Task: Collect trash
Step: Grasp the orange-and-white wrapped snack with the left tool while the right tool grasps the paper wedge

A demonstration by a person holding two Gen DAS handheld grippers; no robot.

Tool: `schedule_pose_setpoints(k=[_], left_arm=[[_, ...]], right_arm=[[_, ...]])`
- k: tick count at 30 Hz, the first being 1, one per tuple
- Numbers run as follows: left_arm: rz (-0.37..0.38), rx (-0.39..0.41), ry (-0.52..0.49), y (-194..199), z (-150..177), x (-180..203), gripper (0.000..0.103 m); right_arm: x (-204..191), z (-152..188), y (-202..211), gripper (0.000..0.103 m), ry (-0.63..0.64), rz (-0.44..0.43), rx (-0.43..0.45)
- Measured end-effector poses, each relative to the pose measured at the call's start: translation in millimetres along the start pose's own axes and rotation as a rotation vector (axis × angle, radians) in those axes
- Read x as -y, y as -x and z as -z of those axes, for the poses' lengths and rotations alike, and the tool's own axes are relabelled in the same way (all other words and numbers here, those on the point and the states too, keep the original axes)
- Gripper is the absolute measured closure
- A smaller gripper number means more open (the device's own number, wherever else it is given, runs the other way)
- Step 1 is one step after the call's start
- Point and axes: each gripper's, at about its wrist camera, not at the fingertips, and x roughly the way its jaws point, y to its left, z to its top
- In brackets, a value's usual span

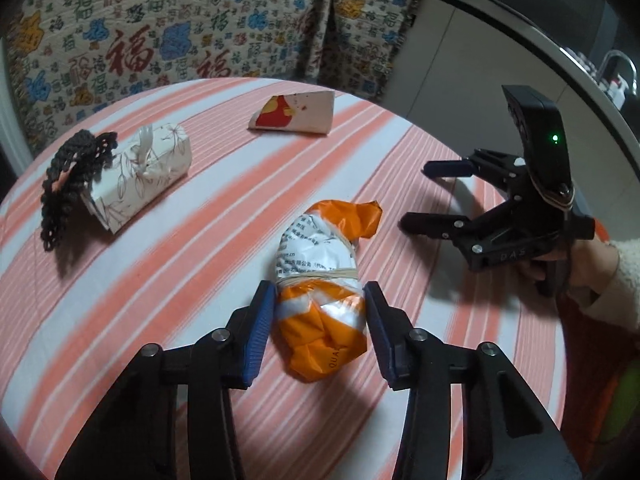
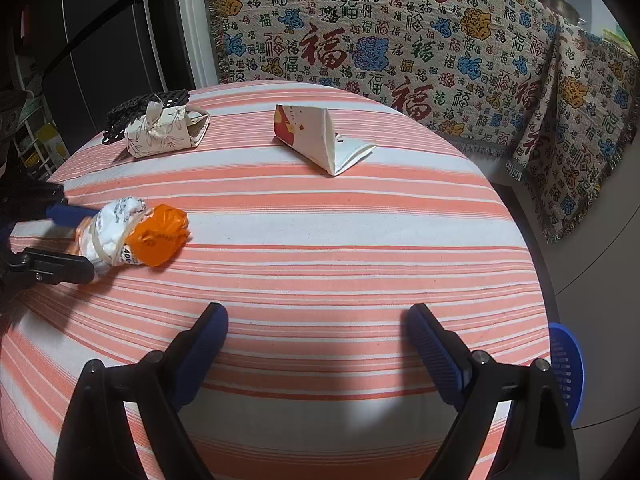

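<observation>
The left claw (image 1: 320,296) straddles the orange-and-white wrapper bundle (image 1: 324,280) on the striped bench (image 1: 240,208) — its 2 pads touching the bundle's sides. The right claw (image 2: 316,320) hangs spread wide over bare cloth — well apart from the folded paper carton (image 2: 320,136) and tissue pack (image 2: 160,132).

Left gripper (image 1: 320,300) seemingly closing; right gripper (image 2: 318,322) spread.

Bundle (image 1: 324,280) lies nearest, apparently before carton (image 1: 296,114) and tissue pack (image 1: 148,168).
</observation>
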Motion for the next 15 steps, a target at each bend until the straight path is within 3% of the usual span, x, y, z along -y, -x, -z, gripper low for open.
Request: schedule_pose_setpoints(k=[5,6,7,9,12,15], left_arm=[[-0.03,-0.005,0.015,7,11,21,0.054],[-0.042,-0.001,0.023,9,13,24,0.041],[-0.05,0.009,0.034,11,13,25,0.022],[-0.073,0.065,0.054,17,13,27,0.006],[-0.062,0.081,0.057,10,10,29,0.006],[-0.079,0.059,0.042,-6,7,32,0.009]], right_arm=[[0,1,0,0.009,-0.003,0.0,0.001],[0,0,0,0.009,-0.007,-0.003,0.001],[1,0,0,0.009,-0.012,-0.01,0.003],[9,0,2,0.009,-0.043,-0.054,0.016],[23,-4,2,0.01,-0.051,-0.119,0.015],[33,-22,1,0.011,0.007,-0.087,0.021]])
